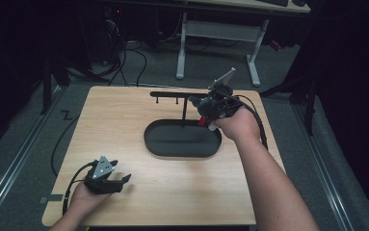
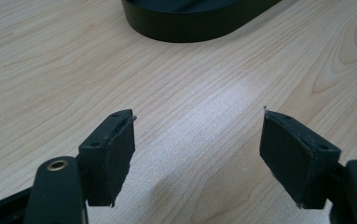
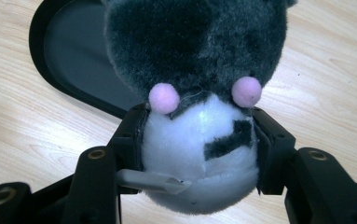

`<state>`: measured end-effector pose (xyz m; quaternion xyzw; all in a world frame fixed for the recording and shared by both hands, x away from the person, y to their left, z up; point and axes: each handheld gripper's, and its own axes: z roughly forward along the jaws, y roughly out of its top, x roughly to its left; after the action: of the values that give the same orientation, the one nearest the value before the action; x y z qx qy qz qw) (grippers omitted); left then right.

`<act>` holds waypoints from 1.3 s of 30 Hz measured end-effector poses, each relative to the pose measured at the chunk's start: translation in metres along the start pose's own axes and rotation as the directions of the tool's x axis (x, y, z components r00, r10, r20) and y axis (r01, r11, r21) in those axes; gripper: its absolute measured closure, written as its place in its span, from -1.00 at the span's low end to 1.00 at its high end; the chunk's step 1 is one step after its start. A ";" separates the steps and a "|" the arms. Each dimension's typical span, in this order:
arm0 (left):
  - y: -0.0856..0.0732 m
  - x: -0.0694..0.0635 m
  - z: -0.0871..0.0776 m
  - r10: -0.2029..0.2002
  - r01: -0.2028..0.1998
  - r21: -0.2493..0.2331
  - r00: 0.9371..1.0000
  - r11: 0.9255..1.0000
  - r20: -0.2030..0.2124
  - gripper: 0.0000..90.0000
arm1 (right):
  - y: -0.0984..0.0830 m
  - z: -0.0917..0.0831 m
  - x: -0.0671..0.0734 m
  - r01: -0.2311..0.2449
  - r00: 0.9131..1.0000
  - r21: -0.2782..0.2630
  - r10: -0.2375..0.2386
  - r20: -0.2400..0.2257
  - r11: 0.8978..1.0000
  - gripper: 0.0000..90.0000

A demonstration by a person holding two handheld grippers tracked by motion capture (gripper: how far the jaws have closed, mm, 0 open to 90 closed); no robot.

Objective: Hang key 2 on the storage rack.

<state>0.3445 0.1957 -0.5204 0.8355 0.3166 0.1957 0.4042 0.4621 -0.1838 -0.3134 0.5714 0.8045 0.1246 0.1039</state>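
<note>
Now the plush toy (image 3: 199,116) sits clamped between the right tool's (image 3: 199,154) jaws.

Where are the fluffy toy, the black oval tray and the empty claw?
plush toy (image 3: 199,144), right gripper view, on its white belly between the jaws.
black oval tray (image 1: 182,150), high view, on its near rim.
left gripper (image 2: 197,158), left gripper view, midway between its open fingertips.
</note>
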 end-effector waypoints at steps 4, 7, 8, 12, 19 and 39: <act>0.000 0.000 0.001 0.001 -0.001 0.000 1.000 1.000 0.002 -0.40 | -0.001 0.008 -0.001 -0.014 1.000 0.021 0.013 0.001 1.000 0.05; 0.000 -0.001 0.001 0.003 -0.003 0.003 1.000 1.000 0.005 -0.40 | -0.002 0.014 -0.002 -0.011 1.000 0.033 0.011 0.006 0.999 0.05; 0.000 -0.001 0.001 0.004 -0.004 0.004 1.000 1.000 0.006 -0.40 | -0.003 0.016 -0.002 -0.011 1.000 0.037 0.011 0.007 0.999 0.05; 0.000 -0.001 0.001 0.007 -0.007 0.006 1.000 1.000 0.007 -0.40 | -0.004 0.023 -0.002 -0.001 1.000 0.044 0.001 0.009 0.999 0.05; 0.000 -0.002 0.001 0.013 -0.013 0.008 1.000 1.000 0.007 -0.40 | -0.005 0.035 0.002 0.009 1.000 0.070 -0.009 0.010 0.998 0.05; -0.001 -0.002 0.002 0.024 -0.024 0.023 1.000 0.999 0.015 -0.40 | -0.006 0.080 0.004 -0.008 0.999 0.027 0.009 -0.045 1.000 -0.41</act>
<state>0.3438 0.1931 -0.5226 0.8454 0.3059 0.1907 0.3942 0.4797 -0.1751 -0.3908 0.5733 0.8057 0.1273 0.0773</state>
